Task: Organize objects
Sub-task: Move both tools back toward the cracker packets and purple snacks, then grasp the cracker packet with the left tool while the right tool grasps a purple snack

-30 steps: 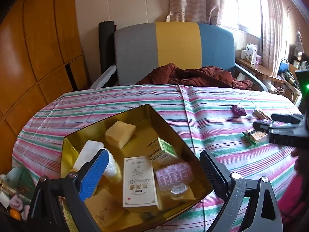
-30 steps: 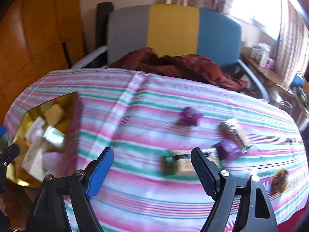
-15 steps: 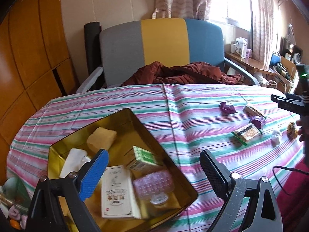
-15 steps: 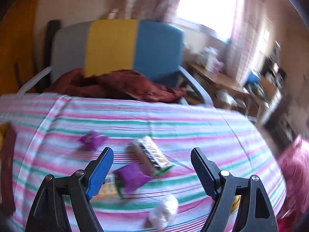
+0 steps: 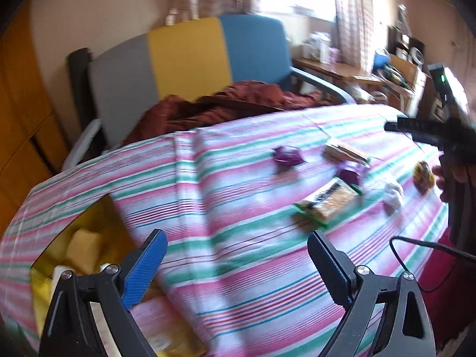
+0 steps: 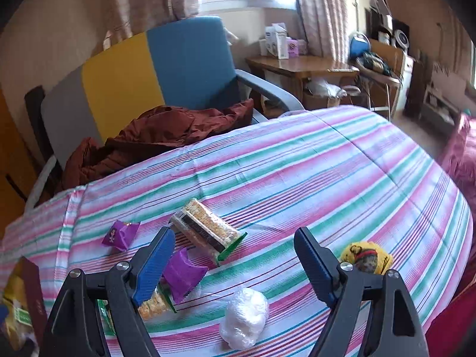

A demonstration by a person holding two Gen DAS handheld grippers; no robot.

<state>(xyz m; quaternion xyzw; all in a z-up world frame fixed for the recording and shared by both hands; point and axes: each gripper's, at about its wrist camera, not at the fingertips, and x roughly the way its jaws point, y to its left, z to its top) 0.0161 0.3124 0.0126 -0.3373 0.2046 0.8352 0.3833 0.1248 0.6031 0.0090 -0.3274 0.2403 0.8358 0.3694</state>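
Loose snacks lie on the striped tablecloth (image 6: 297,172): two cracker packs (image 6: 205,229) (image 5: 327,202), two purple packets (image 6: 120,233) (image 6: 183,275), a white wrapped ball (image 6: 245,321) and a yellow wrapped item (image 6: 366,257). A gold box (image 5: 80,244) with several items in it sits at the left. My right gripper (image 6: 235,255) is open and empty, just above the white ball. My left gripper (image 5: 238,255) is open and empty, over the cloth beside the box. The right gripper (image 5: 422,129) also shows at the right edge of the left wrist view.
A grey, yellow and blue chair (image 6: 134,80) with a dark red jacket (image 6: 154,136) stands behind the table. A wooden desk (image 6: 300,65) with boxes stands by the window. A black cable (image 5: 416,244) hangs at the table's right edge.
My left gripper has swung right, away from the gold box and toward the snacks. My right gripper has moved right and now looks over the white ball and the yellow item.
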